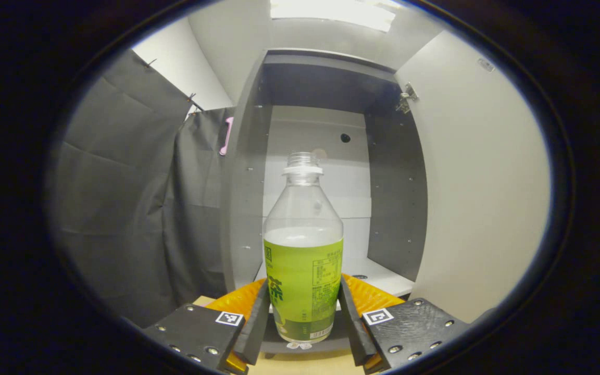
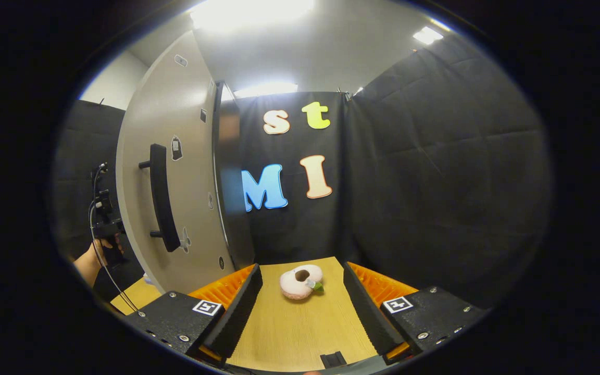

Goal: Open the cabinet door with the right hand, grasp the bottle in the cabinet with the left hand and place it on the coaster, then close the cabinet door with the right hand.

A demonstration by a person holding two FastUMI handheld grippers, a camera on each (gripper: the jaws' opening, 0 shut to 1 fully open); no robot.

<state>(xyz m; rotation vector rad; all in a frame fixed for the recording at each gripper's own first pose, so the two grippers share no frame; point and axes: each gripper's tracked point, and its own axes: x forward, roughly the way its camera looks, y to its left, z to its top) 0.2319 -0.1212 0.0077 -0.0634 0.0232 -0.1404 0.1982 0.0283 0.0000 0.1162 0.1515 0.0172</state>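
A clear bottle (image 1: pixel 303 250) with a green label and no cap stands upright between the fingers of my left gripper (image 1: pixel 304 319), which is shut on its lower part. Behind it the cabinet (image 1: pixel 326 172) is open, its inside bare, and the white cabinet door (image 1: pixel 477 187) swings out to the right. In the right gripper view the same cabinet door (image 2: pixel 175 130) shows its outer face with a black bar handle (image 2: pixel 162 198). My right gripper (image 2: pixel 302 312) hangs open over the wooden table (image 2: pixel 295 328), right of the door, holding nothing.
A pink ring-shaped plush toy (image 2: pixel 300 282) lies on the table ahead of the right gripper. A person's hand (image 2: pixel 94 258) holding the other gripper shows past the door's left edge. A pink handle (image 1: pixel 225 135) sits on the cabinet's left outer side.
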